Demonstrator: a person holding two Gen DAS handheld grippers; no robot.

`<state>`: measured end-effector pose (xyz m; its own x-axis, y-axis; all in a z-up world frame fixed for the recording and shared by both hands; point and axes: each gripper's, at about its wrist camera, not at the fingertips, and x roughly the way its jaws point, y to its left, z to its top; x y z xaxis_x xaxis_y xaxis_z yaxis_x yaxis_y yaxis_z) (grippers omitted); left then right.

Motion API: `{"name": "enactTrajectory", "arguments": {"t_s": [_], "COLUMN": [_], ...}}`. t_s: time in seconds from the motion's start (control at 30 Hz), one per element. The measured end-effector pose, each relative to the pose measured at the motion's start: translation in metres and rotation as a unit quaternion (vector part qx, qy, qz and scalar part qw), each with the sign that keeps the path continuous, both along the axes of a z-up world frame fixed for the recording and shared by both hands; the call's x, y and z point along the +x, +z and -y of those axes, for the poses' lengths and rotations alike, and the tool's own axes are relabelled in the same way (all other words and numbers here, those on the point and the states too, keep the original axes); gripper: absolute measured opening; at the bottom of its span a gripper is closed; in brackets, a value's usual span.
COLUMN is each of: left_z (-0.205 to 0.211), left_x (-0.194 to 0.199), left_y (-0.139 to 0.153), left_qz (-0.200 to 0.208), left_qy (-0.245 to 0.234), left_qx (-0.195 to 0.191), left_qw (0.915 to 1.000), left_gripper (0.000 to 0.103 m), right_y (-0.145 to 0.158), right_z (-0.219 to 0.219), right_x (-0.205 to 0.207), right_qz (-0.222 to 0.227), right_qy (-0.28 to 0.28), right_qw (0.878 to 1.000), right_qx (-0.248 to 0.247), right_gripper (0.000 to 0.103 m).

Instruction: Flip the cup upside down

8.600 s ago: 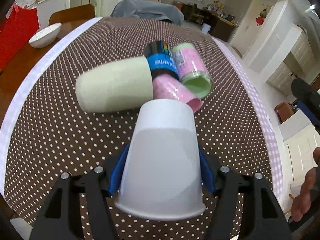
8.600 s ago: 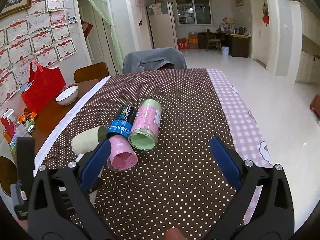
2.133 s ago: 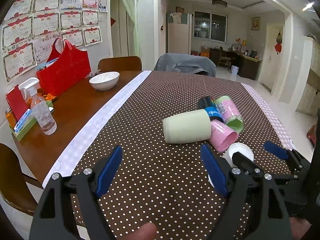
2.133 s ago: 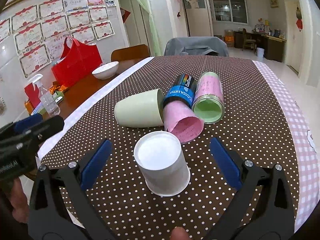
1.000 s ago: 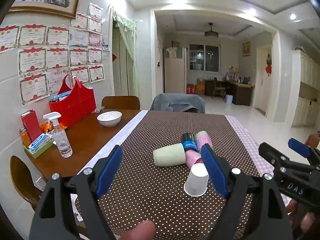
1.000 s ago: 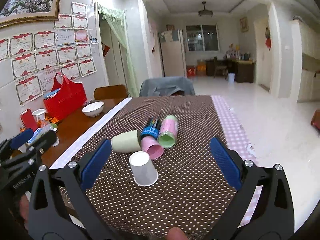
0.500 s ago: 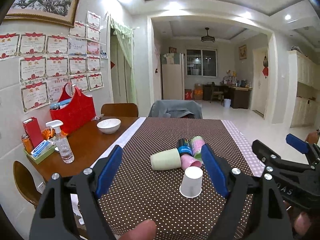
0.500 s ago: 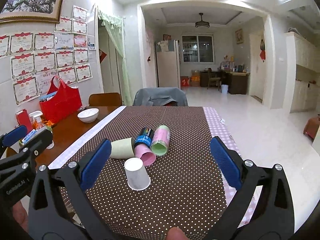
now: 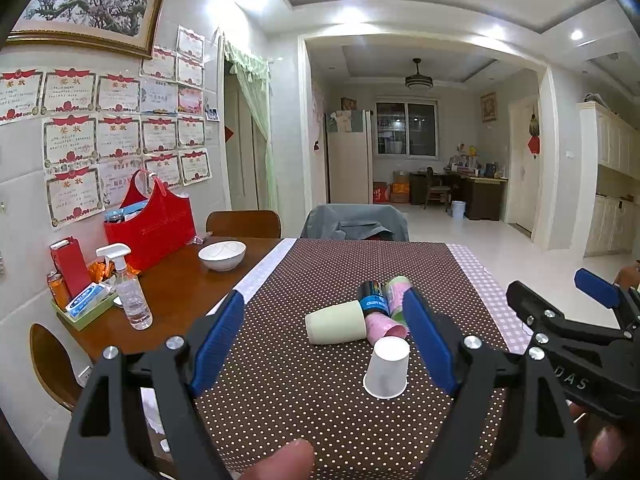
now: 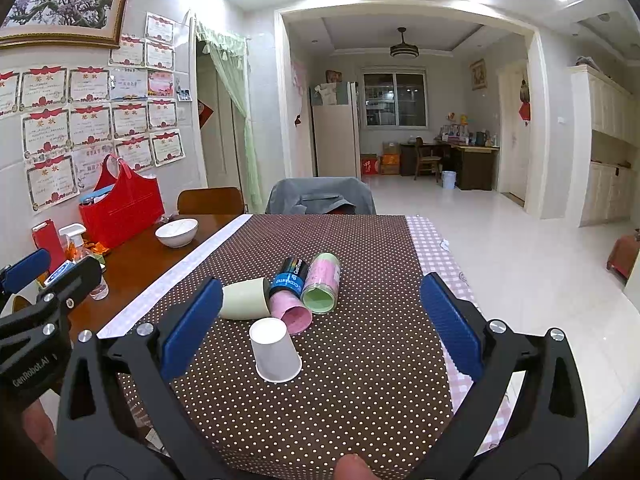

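Observation:
A white paper cup (image 9: 386, 368) stands upside down, rim down, on the brown dotted tablecloth (image 9: 304, 400); it also shows in the right wrist view (image 10: 275, 350). My left gripper (image 9: 324, 344) is open and empty, held back above the table's near edge. My right gripper (image 10: 320, 320) is open and empty, also held back from the cup. The right gripper's body (image 9: 568, 332) shows at the right of the left wrist view, and the left gripper's body (image 10: 40, 300) shows at the left of the right wrist view.
Behind the cup lie a pale green cup (image 9: 336, 322), a pink cup (image 9: 384, 326), a black-and-blue can (image 9: 372, 300) and a pink-and-green can (image 10: 322, 282). A white bowl (image 9: 222, 254), spray bottle (image 9: 128, 296) and red bag (image 9: 150, 224) stand on the wooden table at left.
Both grippers have drawn back and up from the table, so the cup and the other items look smaller. The white cup stands where the left gripper let it go.

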<state>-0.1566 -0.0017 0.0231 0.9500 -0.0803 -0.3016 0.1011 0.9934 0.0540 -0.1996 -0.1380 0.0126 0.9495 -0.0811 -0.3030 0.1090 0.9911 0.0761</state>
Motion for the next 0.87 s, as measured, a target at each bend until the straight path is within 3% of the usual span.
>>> {"name": "enactTrajectory", "arguments": {"t_s": [0.53,0.87], "left_z": [0.0034,0.0015], "left_x": [-0.0050,-0.0010], "left_y": [0.0010,-0.0018], "left_qz": [0.014,-0.003], "left_qy": [-0.010,-0.006], "left_qx": [0.003,-0.010], "left_qw": [0.9999,0.9999], "left_gripper": [0.080,0.080], "right_y": [0.0026,0.0025], "right_z": [-0.0034,-0.0034], "right_x": [-0.0022,-0.0026], "right_qz": [0.002,0.002], "right_qy": [0.002,0.003], "right_qw": [1.000,1.000], "right_qx": [0.001,0.002], "right_gripper": [0.097,0.097]}}
